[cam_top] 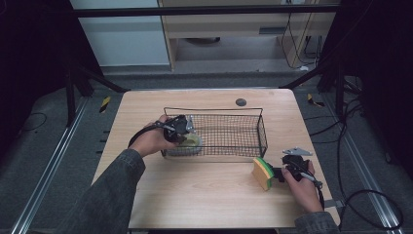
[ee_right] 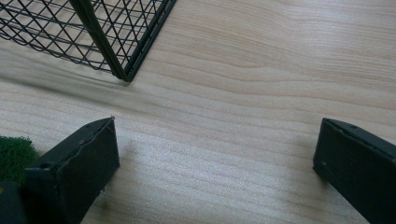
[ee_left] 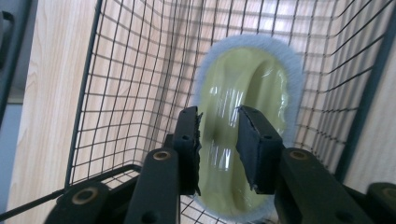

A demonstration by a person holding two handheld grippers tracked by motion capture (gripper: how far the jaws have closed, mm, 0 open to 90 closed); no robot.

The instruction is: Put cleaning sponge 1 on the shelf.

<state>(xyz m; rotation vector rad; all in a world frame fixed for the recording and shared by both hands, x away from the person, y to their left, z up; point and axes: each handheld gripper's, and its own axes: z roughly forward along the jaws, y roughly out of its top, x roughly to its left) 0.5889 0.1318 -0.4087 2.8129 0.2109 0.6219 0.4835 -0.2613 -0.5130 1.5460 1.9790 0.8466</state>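
A black wire basket (cam_top: pixel 234 110) stands on the wooden table (cam_top: pixel 204 195). At its left end lies a glossy yellow-green pad with a white fluffy rim (cam_top: pixel 193 142). My left gripper (cam_top: pixel 186 134) reaches down into the basket. In the left gripper view its jaws (ee_left: pixel 219 116) pinch a raised fold of the pad (ee_left: pixel 254 74). A yellow sponge with a green scouring face (cam_top: pixel 263 173) stands on edge in front of the basket's right corner. My right gripper (cam_top: pixel 279 174) is just right of it, open. In the right gripper view its jaws (ee_right: pixel 217 140) stand wide over bare wood, with the green face (ee_right: pixel 13 154) at the left edge.
The basket's mesh wall (ee_left: pixel 116 70) rises close around the left jaws. One basket corner (ee_right: pixel 117 63) lies ahead of the right gripper. A dark round grommet (cam_top: pixel 240 102) sits in the table behind the basket. Black frame legs stand beyond the far corners.
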